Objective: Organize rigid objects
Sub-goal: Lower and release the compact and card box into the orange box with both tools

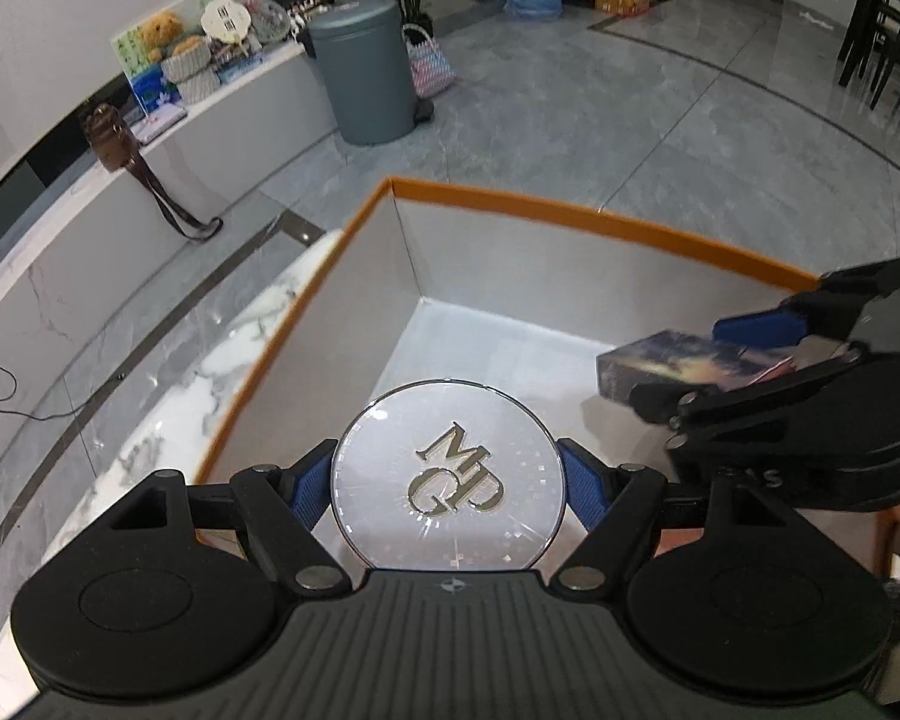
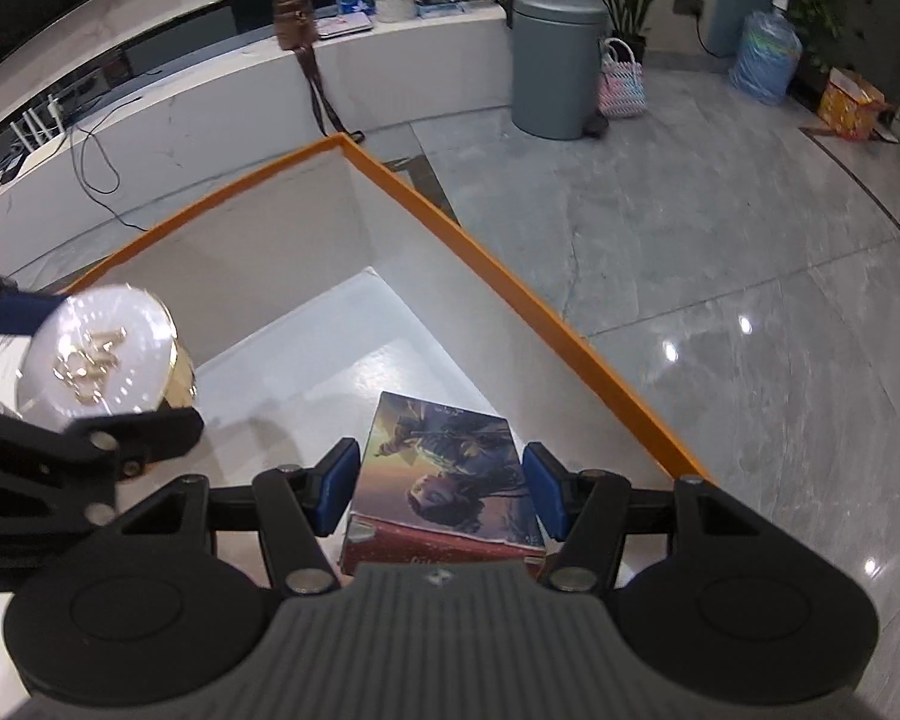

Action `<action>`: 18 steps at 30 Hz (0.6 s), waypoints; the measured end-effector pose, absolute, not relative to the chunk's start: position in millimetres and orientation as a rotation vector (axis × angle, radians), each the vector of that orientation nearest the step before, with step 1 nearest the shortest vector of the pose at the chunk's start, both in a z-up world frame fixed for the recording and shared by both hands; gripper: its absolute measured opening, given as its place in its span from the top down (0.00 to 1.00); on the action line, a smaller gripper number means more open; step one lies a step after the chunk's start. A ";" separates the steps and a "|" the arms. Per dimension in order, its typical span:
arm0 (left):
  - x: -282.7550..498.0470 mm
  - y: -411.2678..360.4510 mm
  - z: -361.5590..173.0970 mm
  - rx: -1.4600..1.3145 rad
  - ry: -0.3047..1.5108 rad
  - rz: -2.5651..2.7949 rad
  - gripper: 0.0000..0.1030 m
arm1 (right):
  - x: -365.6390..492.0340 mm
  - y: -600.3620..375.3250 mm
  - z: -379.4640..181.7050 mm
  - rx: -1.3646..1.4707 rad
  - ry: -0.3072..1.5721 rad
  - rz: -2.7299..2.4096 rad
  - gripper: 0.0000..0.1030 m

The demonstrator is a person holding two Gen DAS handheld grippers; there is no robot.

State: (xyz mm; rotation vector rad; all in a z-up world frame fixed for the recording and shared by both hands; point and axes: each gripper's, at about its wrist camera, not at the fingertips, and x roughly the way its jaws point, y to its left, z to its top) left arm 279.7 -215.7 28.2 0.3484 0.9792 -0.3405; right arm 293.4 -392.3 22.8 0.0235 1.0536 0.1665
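My left gripper (image 1: 449,483) is shut on a round white tin (image 1: 450,474) with gold letters on its lid, and holds it over the open orange-rimmed box (image 1: 570,213). The tin also shows in the right wrist view (image 2: 99,357), at the left. My right gripper (image 2: 441,489) is shut on a flat picture-printed box (image 2: 444,468) and holds it above the orange-rimmed box's (image 2: 510,294) white floor. In the left wrist view the right gripper (image 1: 750,354) and the picture box (image 1: 672,363) come in from the right.
The orange-rimmed box stands on a white marble table (image 1: 168,396). On the grey tiled floor beyond are a grey pedal bin (image 1: 363,69), a woven basket (image 1: 429,63) and a plant. A curved white counter (image 1: 60,222) with toys and a brown bag runs along the left.
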 end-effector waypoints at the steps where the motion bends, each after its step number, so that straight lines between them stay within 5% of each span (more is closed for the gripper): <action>1: 282.2 -216.1 24.5 0.349 0.989 -0.341 0.15 | 294.5 -392.9 21.4 0.023 1.057 0.162 0.42; 18: 294.3 -215.9 -2.8 0.322 1.094 -0.348 0.14 | 308.8 -385.5 5.8 -0.014 1.094 0.130 0.43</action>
